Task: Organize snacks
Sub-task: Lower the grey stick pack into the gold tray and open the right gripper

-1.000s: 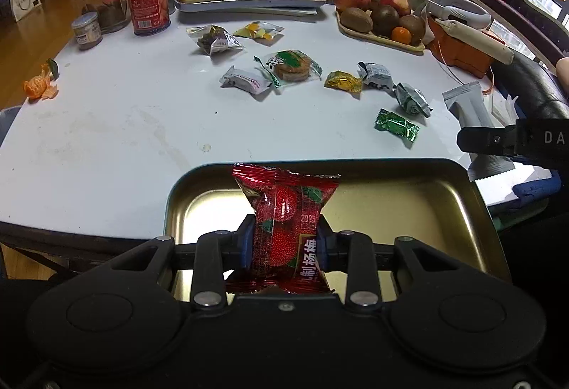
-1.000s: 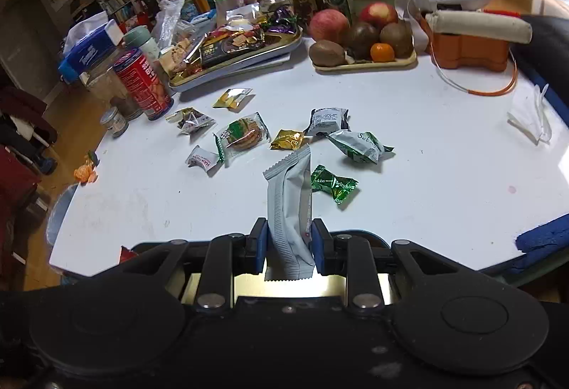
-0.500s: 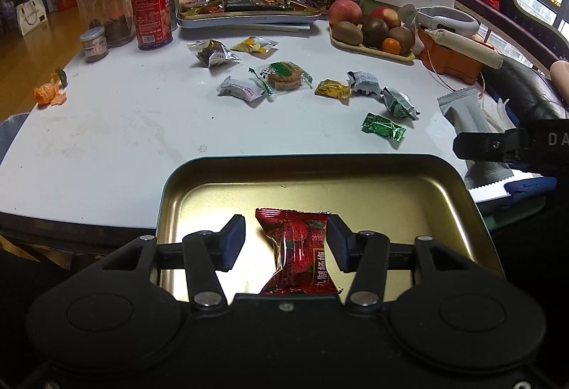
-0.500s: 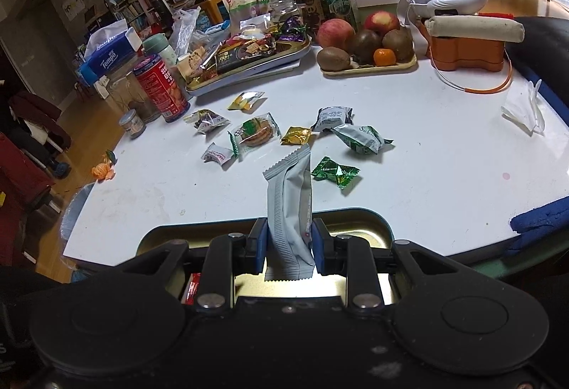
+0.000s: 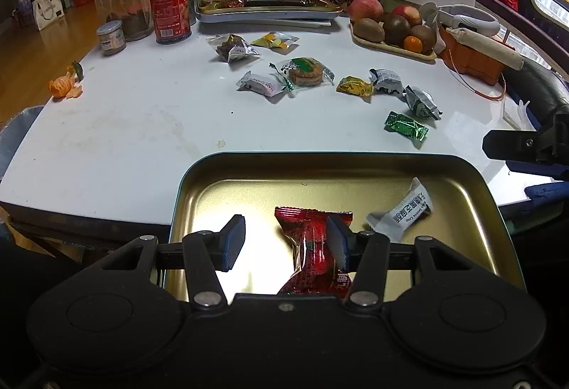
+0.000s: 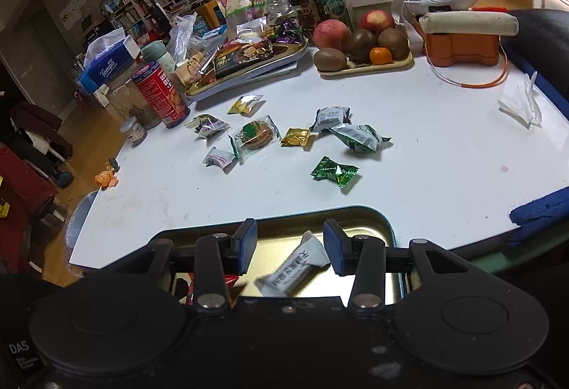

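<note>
Counting two snacks in the gold tin (image 5: 462, 175) at lower centre, the red packet (image 5: 313, 246) and the white packet (image 5: 405, 211), we judge the job barely begun. Both our left tool (image 5: 286, 239) and right tool (image 6: 290, 243) hang wide apart, holding nothing. Eight wrapped snacks, like the green candy (image 5: 405, 126), lie mid-frame on the counter (image 5: 124, 126).

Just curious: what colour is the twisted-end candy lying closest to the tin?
Shiny green candy, with pale lettering; the right wrist view shows it best.
</note>
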Motion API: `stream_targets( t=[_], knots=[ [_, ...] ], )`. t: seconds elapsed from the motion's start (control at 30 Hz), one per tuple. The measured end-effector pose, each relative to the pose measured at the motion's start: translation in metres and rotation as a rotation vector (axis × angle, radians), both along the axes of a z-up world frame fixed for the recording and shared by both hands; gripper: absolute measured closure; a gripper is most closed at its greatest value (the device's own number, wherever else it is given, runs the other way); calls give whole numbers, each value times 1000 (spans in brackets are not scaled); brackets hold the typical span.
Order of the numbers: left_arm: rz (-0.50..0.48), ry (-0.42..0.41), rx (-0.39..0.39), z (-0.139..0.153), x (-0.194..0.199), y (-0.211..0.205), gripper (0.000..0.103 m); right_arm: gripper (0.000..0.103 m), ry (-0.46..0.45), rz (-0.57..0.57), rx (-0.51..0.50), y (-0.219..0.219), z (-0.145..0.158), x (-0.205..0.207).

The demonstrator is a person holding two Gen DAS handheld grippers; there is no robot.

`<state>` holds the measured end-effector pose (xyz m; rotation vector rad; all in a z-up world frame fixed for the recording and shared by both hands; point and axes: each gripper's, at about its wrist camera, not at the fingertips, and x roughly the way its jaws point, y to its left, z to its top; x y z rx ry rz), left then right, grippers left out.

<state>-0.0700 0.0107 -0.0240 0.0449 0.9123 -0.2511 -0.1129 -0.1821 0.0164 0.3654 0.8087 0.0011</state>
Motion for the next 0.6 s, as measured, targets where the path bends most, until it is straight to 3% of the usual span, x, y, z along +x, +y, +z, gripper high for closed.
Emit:
stream_targets(
  t=[0.37,0.47,0.6],
  knots=[
    [-7,0,44,-1,0,-5,44,56,63,6,-14,5,-8,5],
    [-4,-8,49,-1,-1,-5,38,51,85,4,-17,5,-11,6],
    [22,-36,83,0,-3,-6,38,44,111,0,-24,6,-14,8]
  ],
)
